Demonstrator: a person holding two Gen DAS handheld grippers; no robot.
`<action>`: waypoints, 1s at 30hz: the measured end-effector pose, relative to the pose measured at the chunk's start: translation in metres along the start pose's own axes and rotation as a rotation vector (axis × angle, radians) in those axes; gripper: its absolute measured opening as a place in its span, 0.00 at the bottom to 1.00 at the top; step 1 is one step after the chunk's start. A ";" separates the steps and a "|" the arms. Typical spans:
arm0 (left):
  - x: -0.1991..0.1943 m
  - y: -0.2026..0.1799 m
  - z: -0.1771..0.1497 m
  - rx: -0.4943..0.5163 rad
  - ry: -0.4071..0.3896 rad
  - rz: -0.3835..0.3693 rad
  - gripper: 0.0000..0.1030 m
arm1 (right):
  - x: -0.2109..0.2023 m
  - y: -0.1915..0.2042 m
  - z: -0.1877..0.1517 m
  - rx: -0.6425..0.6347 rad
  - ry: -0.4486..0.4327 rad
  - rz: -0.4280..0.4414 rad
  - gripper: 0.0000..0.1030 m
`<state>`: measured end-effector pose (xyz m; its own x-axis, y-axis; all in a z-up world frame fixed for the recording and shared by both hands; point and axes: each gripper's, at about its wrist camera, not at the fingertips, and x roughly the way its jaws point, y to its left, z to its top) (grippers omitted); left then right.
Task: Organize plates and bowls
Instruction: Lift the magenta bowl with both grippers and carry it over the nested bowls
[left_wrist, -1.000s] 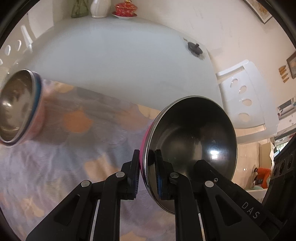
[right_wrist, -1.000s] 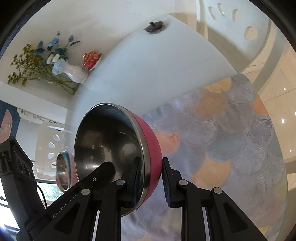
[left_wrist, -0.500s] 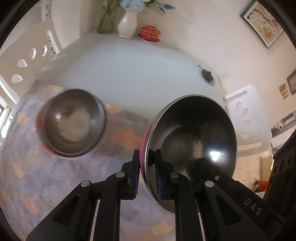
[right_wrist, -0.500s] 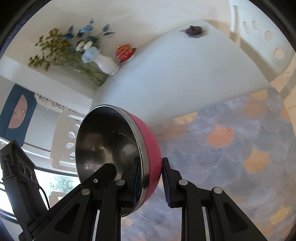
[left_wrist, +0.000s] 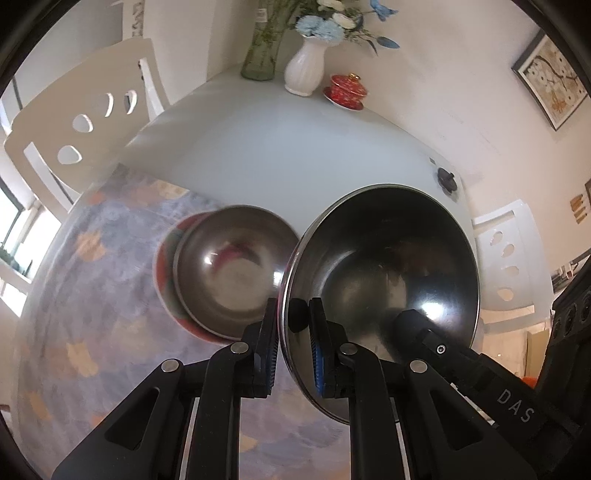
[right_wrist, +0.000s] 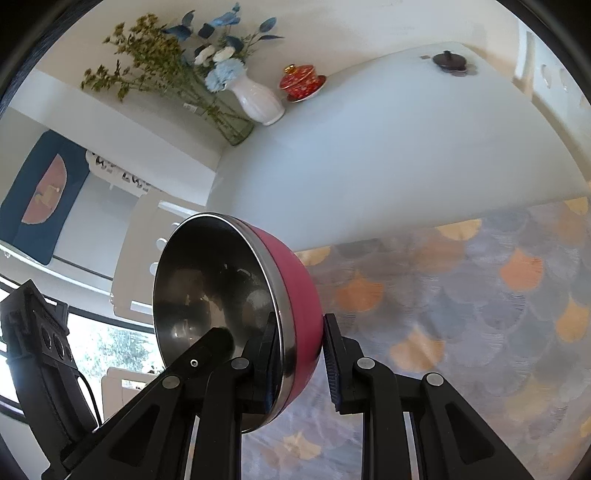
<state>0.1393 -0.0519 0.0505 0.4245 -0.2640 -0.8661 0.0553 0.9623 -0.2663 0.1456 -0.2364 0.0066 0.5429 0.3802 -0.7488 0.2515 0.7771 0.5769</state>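
A white table (left_wrist: 280, 155) stands in a room corner, half under a patterned cloth (right_wrist: 480, 295). Both the left gripper (left_wrist: 291, 347) and right gripper (right_wrist: 299, 362) grasp one pink bowl (right_wrist: 288, 280).

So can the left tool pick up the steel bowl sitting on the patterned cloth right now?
Probably not yet. The left tool is shut on the rim of the pink bowl, so it has no free grip. Nothing else seems to block the way to the steel bowl on the patterned cloth.
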 end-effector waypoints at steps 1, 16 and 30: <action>0.000 0.006 0.001 -0.004 0.002 0.002 0.12 | 0.003 0.003 0.000 -0.001 0.001 0.001 0.20; 0.013 0.057 0.025 -0.010 0.018 -0.020 0.12 | 0.046 0.035 0.001 -0.017 0.005 0.004 0.20; 0.038 0.072 0.033 0.077 0.053 -0.040 0.15 | 0.070 0.042 -0.003 -0.048 -0.010 0.010 0.21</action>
<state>0.1887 0.0094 0.0124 0.3725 -0.3032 -0.8771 0.1418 0.9526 -0.2691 0.1921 -0.1754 -0.0225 0.5530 0.3837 -0.7396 0.2069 0.7966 0.5679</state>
